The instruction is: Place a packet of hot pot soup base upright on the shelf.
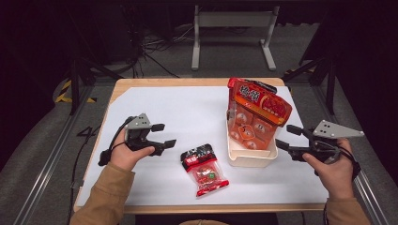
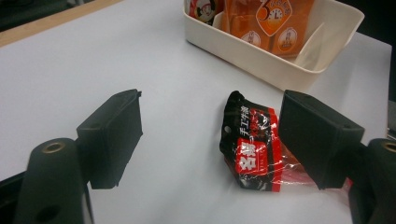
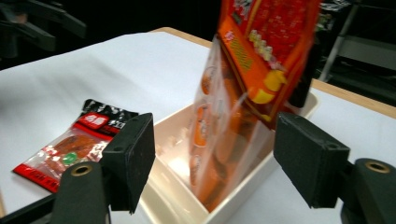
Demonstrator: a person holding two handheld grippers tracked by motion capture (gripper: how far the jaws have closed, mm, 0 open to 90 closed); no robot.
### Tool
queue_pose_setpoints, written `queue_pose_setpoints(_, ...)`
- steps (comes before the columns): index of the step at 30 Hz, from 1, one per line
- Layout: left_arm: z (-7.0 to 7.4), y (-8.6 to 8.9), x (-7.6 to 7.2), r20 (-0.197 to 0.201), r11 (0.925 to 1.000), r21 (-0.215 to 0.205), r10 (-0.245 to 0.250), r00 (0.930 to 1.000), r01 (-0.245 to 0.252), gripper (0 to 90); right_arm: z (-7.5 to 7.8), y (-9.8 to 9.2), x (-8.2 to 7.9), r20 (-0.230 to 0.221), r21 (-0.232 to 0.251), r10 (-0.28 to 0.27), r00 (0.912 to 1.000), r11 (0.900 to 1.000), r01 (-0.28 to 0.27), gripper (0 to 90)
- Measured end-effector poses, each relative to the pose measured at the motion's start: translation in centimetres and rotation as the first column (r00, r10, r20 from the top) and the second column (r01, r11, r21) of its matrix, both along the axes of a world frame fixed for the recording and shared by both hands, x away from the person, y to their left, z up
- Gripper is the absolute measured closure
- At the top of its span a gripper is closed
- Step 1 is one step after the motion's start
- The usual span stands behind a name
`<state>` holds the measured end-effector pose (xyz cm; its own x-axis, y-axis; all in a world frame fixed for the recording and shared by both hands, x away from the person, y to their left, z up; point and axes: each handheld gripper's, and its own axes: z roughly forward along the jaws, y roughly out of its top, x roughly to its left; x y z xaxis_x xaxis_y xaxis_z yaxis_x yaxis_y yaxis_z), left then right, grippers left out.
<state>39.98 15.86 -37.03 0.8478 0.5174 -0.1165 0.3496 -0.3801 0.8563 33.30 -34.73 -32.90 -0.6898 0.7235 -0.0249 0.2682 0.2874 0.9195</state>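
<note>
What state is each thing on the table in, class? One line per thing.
Orange pack: standing on end in the bin, leaning, free of both grippers.
Bin: upright, holding the orange pack.
Red pack: lying flat on the table, sealed.
Left gripper: open, empty.
Right gripper: open, empty.

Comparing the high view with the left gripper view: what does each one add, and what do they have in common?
High view: both hands with their grippers, left gripper and right gripper, jaws apart with nothing between them, plus the orange bag at full height, sticking out of the cream bin.
Left gripper view: the print on the red-and-black snack packet up close.
Both: packet, bin and white table cover.
</note>
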Motion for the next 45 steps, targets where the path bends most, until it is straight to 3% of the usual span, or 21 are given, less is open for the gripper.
queue_pose_setpoints(8, -1.0, -0.7, 0.1, -0.056, 0.9992, -0.010, -0.039, 0.9977, 0.038, 30.7, 0.2, 0.8, -0.5, 0.011, -0.008, 0.046, 0.9989, 0.999, -0.046, 28.3)
queue_pose_setpoints(16, -2.5, -2.0, 0.2, -0.139, 0.9944, -0.028, -0.105, 0.9847, 0.102, 47.4, 0.2, 1.1, -0.5, 0.018, -0.012, 0.065, 0.9977, 0.998, -0.065, 28.2)
queue_pose_setpoints(23, -4.2, -2.8, 0.8, -0.155, 0.9959, -0.007, -0.090, 0.9838, 0.090, 45.3, 0.2, 1.4, -0.6, 0.018, -0.022, 0.072, 0.9972, 0.997, -0.072, 28.0)
queue_pose_setpoints(25, -4.7, -3.0, 1.0, -0.138, 0.9964, -0.017, -0.084, 0.9869, 0.083, 46.7, 0.2, 1.5, -0.6, 0.023, -0.028, 0.075, 0.9969, 0.997, -0.074, 28.0)
queue_pose_setpoints(28, -5.3, -3.3, 1.1, -0.157, 0.9948, -0.028, -0.101, 0.9824, 0.098, 49.1, 0.2, 1.5, -0.6, 0.021, -0.026, 0.077, 0.9968, 0.997, -0.077, 27.7)
queue_pose_setpoints(35, -6.3, -3.6, 1.4, -0.189, 0.9961, -0.027, -0.087, 0.9781, 0.083, 49.2, 0.1, 1.6, -0.5, 0.016, -0.027, 0.083, 0.9964, 0.996, -0.083, 27.3)
queue_pose_setpoints(39, -6.7, -3.9, 1.4, -0.221, 0.9958, -0.017, -0.091, 0.9710, 0.090, 49.7, 0.0, 1.6, -0.5, 0.010, -0.028, 0.082, 0.9966, 0.996, -0.081, 27.0)
queue_pose_setpoints(45, -7.1, -4.5, 1.4, -0.230, 0.9953, -0.007, -0.095, 0.9686, 0.096, 48.3, -0.1, 1.6, -0.5, 0.002, -0.035, 0.083, 0.9965, 0.996, -0.083, 26.8)
